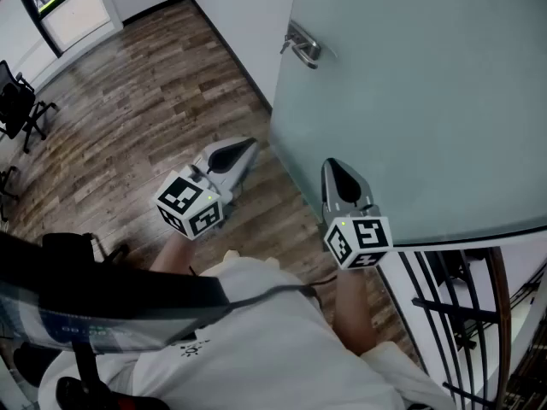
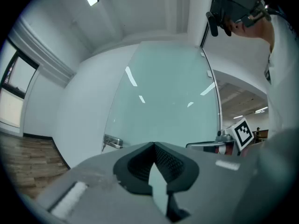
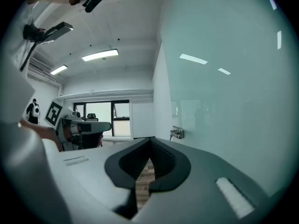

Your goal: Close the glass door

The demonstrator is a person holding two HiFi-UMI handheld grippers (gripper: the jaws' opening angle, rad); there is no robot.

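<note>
The frosted glass door [image 1: 410,101] stands upright ahead and to the right of the person, with the right gripper [image 1: 335,171] the nearer one, perhaps touching the pane, and the left gripper [image 1: 244,150] just apart over the wood floor [image 1: 128,118]. Both grippers are clenched on nothing. The metal handle [image 1: 301,45] lies farther ahead; nothing legible shows, only square markers on the cubes [image 1: 190,203]

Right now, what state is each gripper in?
Left gripper: jaws closed, holding nothing.
Right gripper: jaws closed, holding nothing.
</note>
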